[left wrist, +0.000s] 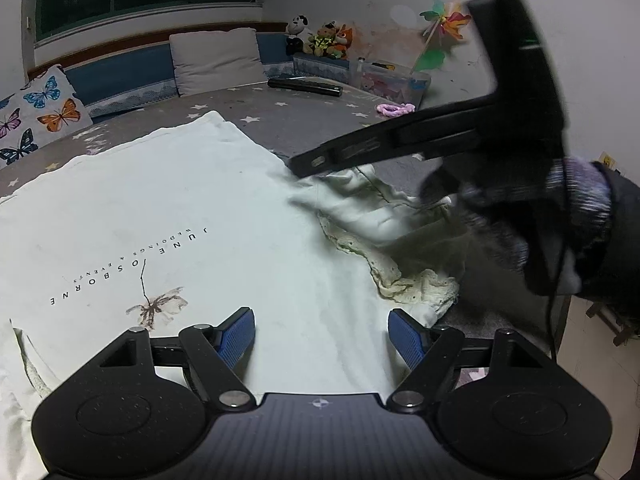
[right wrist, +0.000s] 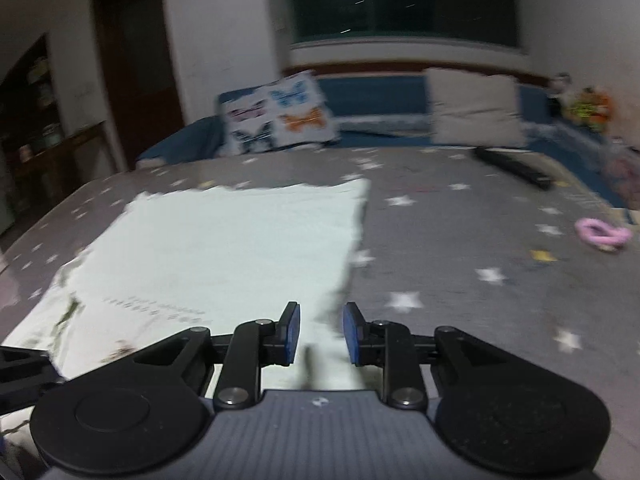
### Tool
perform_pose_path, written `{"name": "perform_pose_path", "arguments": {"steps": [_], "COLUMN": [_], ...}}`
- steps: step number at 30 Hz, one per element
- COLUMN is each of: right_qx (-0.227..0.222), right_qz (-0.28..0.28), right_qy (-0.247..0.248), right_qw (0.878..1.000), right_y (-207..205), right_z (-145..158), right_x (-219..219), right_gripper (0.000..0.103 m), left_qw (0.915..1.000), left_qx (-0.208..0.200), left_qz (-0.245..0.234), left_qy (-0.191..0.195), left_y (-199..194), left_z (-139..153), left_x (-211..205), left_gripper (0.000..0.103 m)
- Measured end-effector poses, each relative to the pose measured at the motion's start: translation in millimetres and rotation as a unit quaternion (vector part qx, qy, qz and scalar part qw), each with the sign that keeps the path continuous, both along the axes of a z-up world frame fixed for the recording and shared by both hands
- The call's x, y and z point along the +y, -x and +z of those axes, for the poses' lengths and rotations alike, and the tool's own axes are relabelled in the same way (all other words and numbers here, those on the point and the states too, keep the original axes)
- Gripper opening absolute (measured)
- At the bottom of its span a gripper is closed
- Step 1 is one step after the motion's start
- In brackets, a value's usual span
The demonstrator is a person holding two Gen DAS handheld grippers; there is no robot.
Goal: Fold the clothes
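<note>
A white T-shirt point(left wrist: 192, 216) with dark lettering and a dragonfly print lies flat on the grey star-patterned bed. Its lace-trimmed sleeve point(left wrist: 392, 240) is bunched at the right side. My left gripper point(left wrist: 321, 334) is open and empty, just above the shirt's near part. My right gripper point(right wrist: 321, 332) is open with a narrower gap and holds nothing; it hovers over the shirt's right edge point(right wrist: 352, 248). In the left wrist view the right gripper's fingers point(left wrist: 316, 162) reach over the bunched sleeve. The right wrist view is motion-blurred.
The grey star bedsheet point(right wrist: 480, 240) stretches to the right of the shirt. A pink ring toy point(right wrist: 602, 234), a long black object point(left wrist: 306, 87), a butterfly pillow point(left wrist: 40, 114), a grey cushion point(left wrist: 216, 60) and plush toys point(left wrist: 324, 38) lie at the back. The bed edge point(left wrist: 560, 320) is at the right.
</note>
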State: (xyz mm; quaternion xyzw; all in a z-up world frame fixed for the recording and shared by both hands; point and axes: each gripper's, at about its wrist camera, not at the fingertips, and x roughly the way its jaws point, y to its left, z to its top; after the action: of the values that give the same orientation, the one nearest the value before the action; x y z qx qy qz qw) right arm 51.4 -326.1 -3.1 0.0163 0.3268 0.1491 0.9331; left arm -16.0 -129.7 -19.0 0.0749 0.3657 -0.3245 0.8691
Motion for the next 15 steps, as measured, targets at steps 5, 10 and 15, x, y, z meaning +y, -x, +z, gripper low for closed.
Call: {"name": "perform_pose_path", "arguments": {"steps": [5, 10, 15], "right_qx": [0.035, 0.027, 0.019], "right_qz": [0.008, -0.026, 0.002], "right_qy": [-0.002, -0.009, -0.003], "right_qw": [0.999, 0.999, 1.000], "right_y": [-18.6, -13.8, -23.0], "right_z": [-17.2, -16.6, -17.0], "right_x": [9.7, 7.6, 19.4], "right_gripper": [0.022, 0.019, 0.020], "left_qw": [1.0000, 1.0000, 1.0000], "left_qx": [0.001, 0.005, 0.005], "left_qz": [-0.003, -0.005, -0.008], "left_qy": [0.001, -0.001, -0.003], "left_y": [1.7, 2.0, 5.0], "left_z": [-1.2, -4.4, -5.8], "left_x": [1.2, 1.7, 1.7], "left_gripper": [0.077, 0.077, 0.077]}}
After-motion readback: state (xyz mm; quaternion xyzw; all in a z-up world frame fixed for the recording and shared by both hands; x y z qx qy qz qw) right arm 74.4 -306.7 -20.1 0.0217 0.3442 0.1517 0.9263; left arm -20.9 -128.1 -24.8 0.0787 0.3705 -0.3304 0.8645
